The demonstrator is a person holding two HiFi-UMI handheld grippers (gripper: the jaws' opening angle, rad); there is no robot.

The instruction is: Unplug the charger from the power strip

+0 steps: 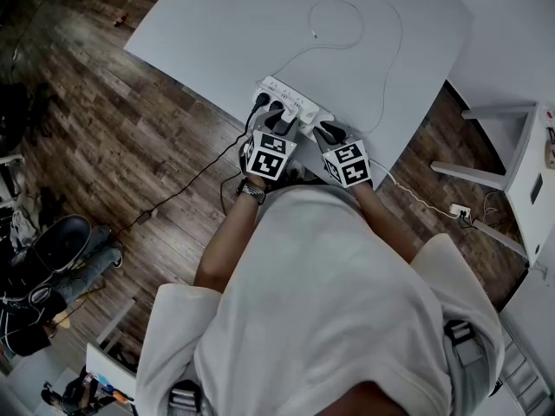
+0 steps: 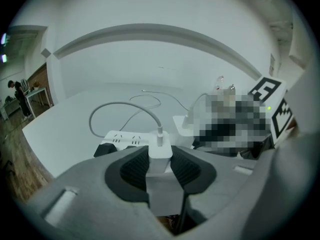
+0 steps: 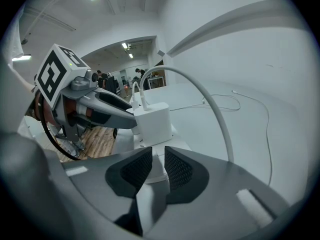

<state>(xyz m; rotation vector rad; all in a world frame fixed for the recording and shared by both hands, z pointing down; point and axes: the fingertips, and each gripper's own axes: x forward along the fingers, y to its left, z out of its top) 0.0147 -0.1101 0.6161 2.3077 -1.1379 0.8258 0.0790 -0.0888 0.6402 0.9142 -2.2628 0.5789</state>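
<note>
The left gripper (image 2: 160,170) is pinching the charger (image 2: 160,153), likely light, rigid and smooth, by its flat sides. The right gripper (image 3: 154,171) is clamping the right end of the power strip (image 2: 122,138), probably steadying it.

One power strip (image 2: 122,138), one black plug (image 1: 261,102) and two chargers are showing: the first charger (image 2: 160,154) between the left jaws, the second charger (image 3: 152,121) ahead of the right jaws.

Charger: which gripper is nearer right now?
Left. The left gripper has its fingers clamped on the white charger. The right gripper is beside it, gripping the end of the power strip, with the charger just ahead.
</note>
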